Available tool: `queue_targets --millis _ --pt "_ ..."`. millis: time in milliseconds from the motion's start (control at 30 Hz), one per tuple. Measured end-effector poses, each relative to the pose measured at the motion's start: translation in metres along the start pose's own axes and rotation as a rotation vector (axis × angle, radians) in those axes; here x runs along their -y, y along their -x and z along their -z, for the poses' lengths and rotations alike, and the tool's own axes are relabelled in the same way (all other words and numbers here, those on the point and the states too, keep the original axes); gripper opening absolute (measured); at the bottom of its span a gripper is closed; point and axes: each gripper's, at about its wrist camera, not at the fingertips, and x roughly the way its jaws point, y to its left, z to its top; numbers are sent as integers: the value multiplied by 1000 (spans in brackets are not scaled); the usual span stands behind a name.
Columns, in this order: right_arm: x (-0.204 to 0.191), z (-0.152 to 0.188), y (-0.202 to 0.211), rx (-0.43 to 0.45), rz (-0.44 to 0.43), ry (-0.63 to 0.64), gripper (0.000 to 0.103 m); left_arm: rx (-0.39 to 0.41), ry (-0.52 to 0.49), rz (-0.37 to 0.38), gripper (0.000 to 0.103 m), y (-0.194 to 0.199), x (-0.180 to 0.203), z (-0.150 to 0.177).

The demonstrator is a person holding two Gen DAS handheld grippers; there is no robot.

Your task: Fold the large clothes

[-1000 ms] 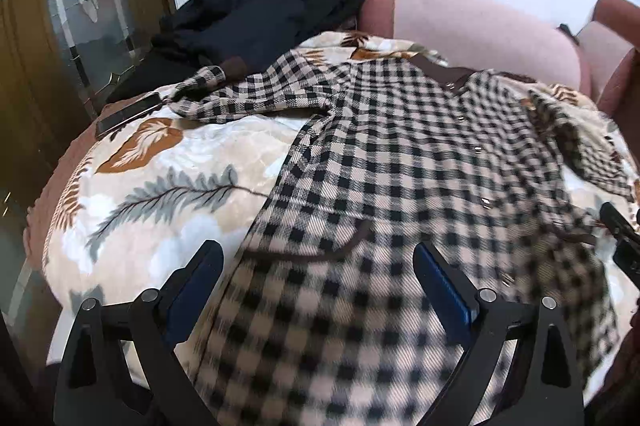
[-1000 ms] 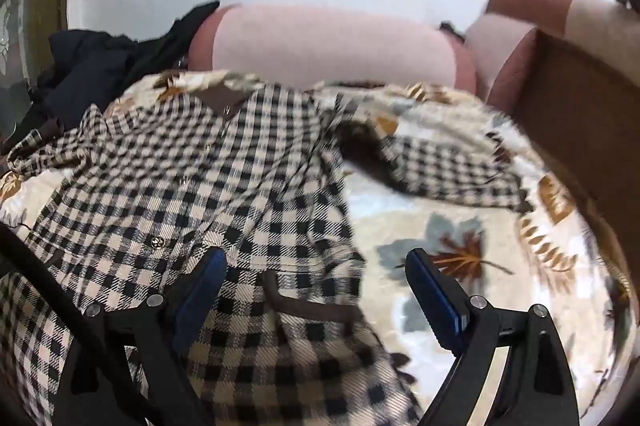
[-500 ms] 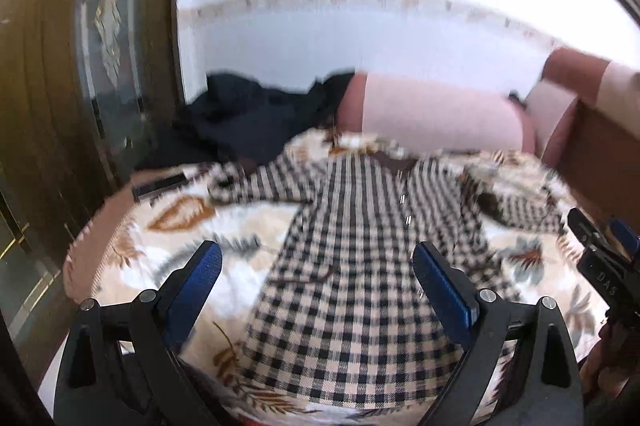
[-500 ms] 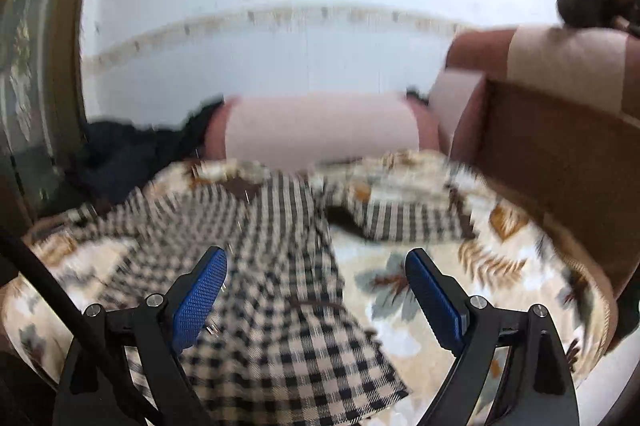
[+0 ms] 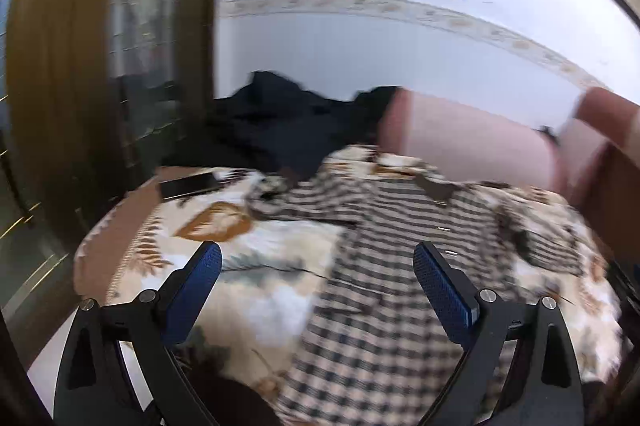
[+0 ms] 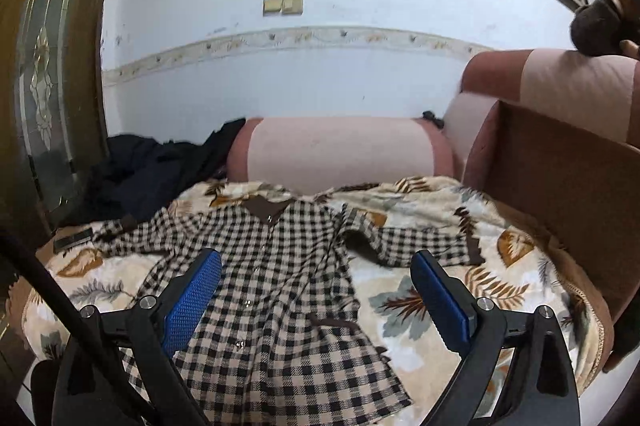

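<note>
Checked shirt (image 6: 276,290) lies flat, front up, across the middle of the leaf-print blanket (image 6: 432,310), collar toward the far edge, both sleeves spread out. No fold made yet, so all of it's left. My left gripper (image 5: 316,290) and right gripper (image 6: 316,290) hang above the near hem, jaws wide, holding nothing.

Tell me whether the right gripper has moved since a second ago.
Yes. The right gripper has pulled back and up from the checked shirt: the pink bolster now sits smaller and lower, and more wall shows above it.
</note>
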Motion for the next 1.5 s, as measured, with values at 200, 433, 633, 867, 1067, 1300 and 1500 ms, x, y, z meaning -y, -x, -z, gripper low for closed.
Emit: queue_targets --millis 200,433,633,867,1067,1300,1500 --pt "-16 14 -33 -91 -18 43 98 -105 18 33 96 -102 -40 -22" --pt "-22 27 -81 -217 14 81 98 -138 -33 -88 94 -226 -68 -31" --pt "-25 36 -121 -308 73 100 98 -183 -152 -145 87 -315 -67 -36" --pt "-37 44 -160 -399 122 107 98 -247 -199 -169 46 -384 -61 -42" --pt "-40 44 -179 -436 122 64 98 -315 240 -233 8 -386 -150 -52" --pt "-33 39 -185 -429 108 -10 98 -337 455 -238 17 -335 -222 -42" --pt "-32 40 -185 -433 42 -76 98 -254 327 -192 47 -258 -174 -41"
